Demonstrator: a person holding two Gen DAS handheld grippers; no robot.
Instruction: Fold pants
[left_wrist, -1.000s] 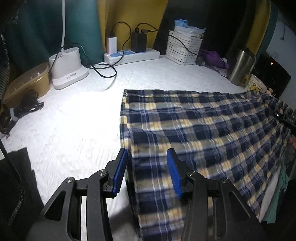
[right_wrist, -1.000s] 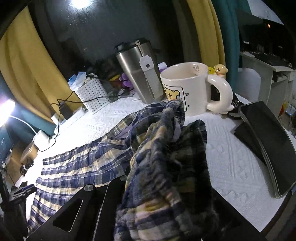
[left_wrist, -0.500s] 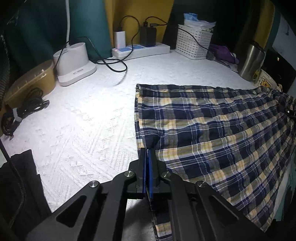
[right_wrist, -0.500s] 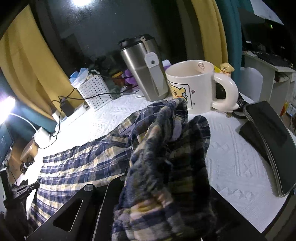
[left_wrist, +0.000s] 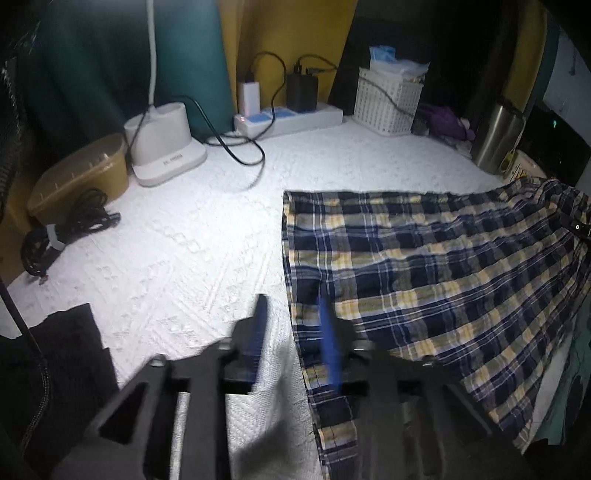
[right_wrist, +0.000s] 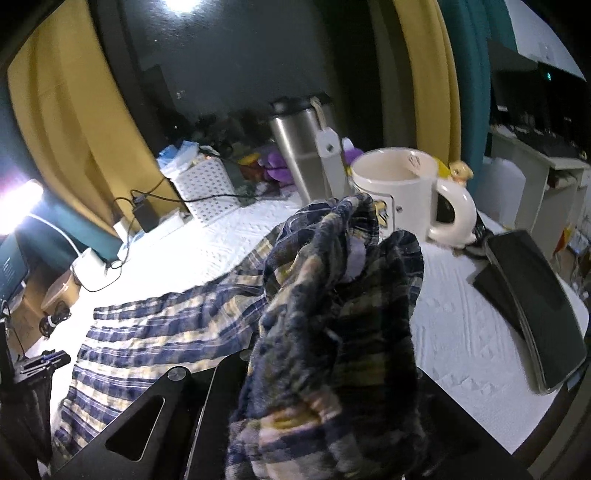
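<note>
Blue, yellow and white plaid pants lie spread on the white textured table. My left gripper hovers at their near left hem. Its jaws are opening, and the hem edge runs between the blue pads without being pinched. In the right wrist view the far end of the pants is gathered into a bunch. The bunch is lifted off the table. My right gripper is shut on it, and the cloth hides its fingertips.
Along the back stand a power strip with chargers, a white basket and a steel tumbler. A white mug stands just behind the bunch, with a black tablet to its right. A lamp base, a brown box and a coiled cable sit at the left.
The left jaws went from open to shut on the hem, then parted again. The right gripper has risen slightly with the bunched cloth still in it.
</note>
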